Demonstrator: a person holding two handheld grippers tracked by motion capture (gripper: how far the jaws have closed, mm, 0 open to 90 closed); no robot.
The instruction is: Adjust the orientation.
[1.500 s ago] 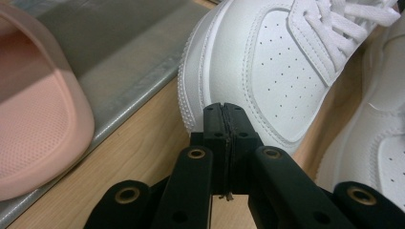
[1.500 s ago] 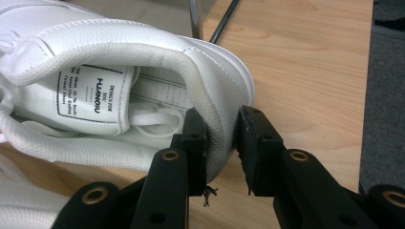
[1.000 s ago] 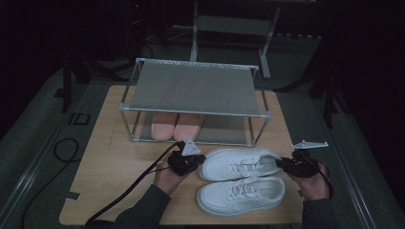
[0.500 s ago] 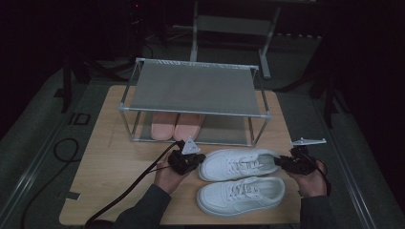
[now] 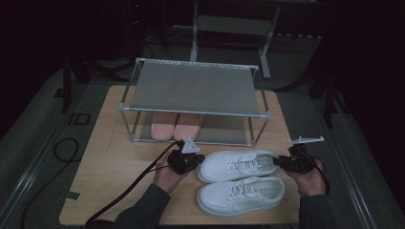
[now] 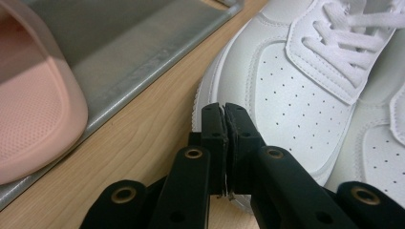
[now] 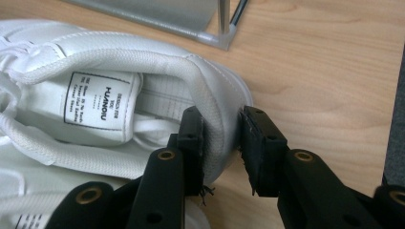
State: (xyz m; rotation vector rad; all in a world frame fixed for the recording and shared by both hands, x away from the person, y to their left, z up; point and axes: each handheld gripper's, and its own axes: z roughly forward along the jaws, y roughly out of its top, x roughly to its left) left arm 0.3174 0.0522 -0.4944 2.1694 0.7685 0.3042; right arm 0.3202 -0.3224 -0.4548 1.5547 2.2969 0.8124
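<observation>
While the left gripper (image 5: 187,160) is held with its jaws pressed together on nothing, its tips resting against the toe of the far white lace-up leather sneaker (image 5: 237,164), the right gripper (image 5: 290,162) is set astride that same sneaker's padded heel collar, one jaw inside the shoe and one outside. In the right gripper view the heel wall (image 7: 215,133) is seen touching the inner jaw, with a slight gap to the outer one, so a firm clamp cannot be confirmed. The far sneaker is laid on its sole on the light wooden tabletop (image 5: 114,162), toe toward the left gripper, just in front of the grey metal two-tier shoe rack (image 5: 193,90). A second white sneaker (image 5: 241,194) is placed beside it, nearer the person, the two touching or almost so. On the rack's lower shelf a pair of pink slippers (image 5: 174,126) is stored side by side; one pink toe (image 6: 33,105) is seen in the left gripper view.
</observation>
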